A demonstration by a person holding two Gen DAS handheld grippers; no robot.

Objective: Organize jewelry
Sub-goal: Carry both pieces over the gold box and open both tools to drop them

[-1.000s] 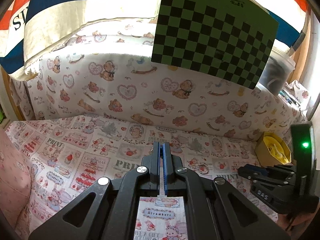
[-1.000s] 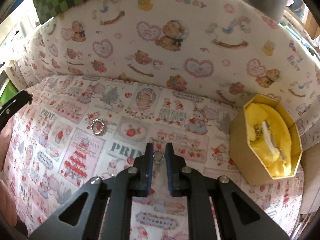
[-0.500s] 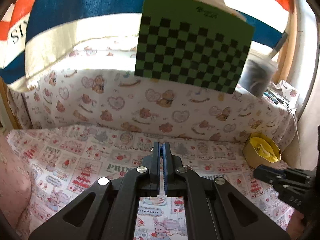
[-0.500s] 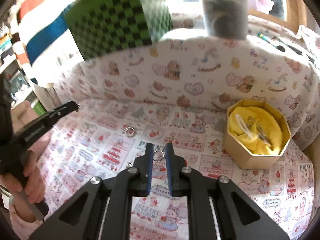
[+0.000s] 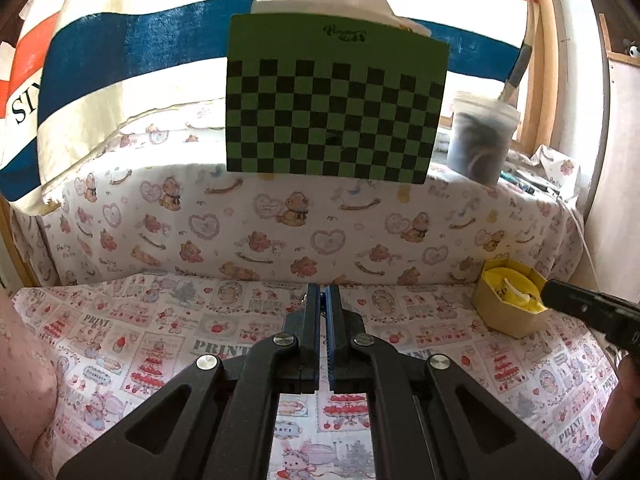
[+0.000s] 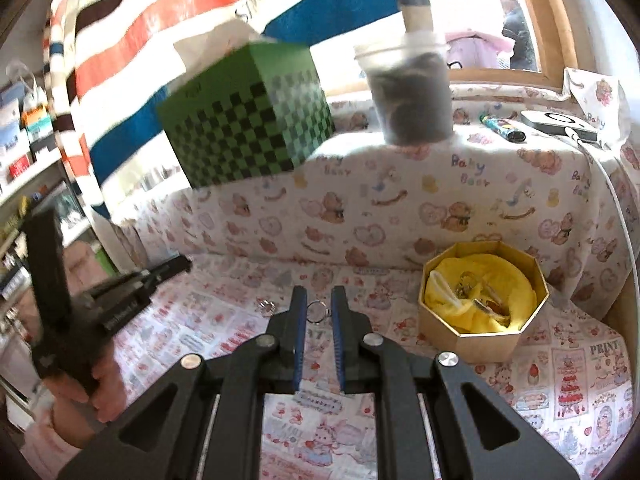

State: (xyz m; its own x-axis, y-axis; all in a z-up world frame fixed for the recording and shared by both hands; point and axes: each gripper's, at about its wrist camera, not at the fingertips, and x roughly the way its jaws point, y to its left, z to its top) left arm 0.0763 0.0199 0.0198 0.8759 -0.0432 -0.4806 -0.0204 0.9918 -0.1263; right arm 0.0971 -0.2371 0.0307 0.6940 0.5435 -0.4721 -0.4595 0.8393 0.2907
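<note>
Printed cloth [image 6: 568, 380] with bears and cakes is spread over the flat top and up a padded back wall, with a striped flag [image 5: 120, 52] hung behind it. A green checked box [image 6: 248, 136] and a plastic tub [image 6: 408, 92] are set up on the ledge, far ahead of both claws. The right claw [image 6: 319, 300] is held narrow, with a small silver ring [image 6: 316, 311] caught between its blue pads. A gold box [image 6: 480, 344] with yellow cloth and shiny bits inside is seen just to the right of that claw and a little ahead. A second ring [image 6: 267, 306] is left lying on the cloth just to the claw's left. Further left, the left claw [image 5: 322, 300] is held up in a hand; its pads are pressed almost together, and nothing can be seen between them. Open cloth is seen between the right claw and the gold box.
</note>
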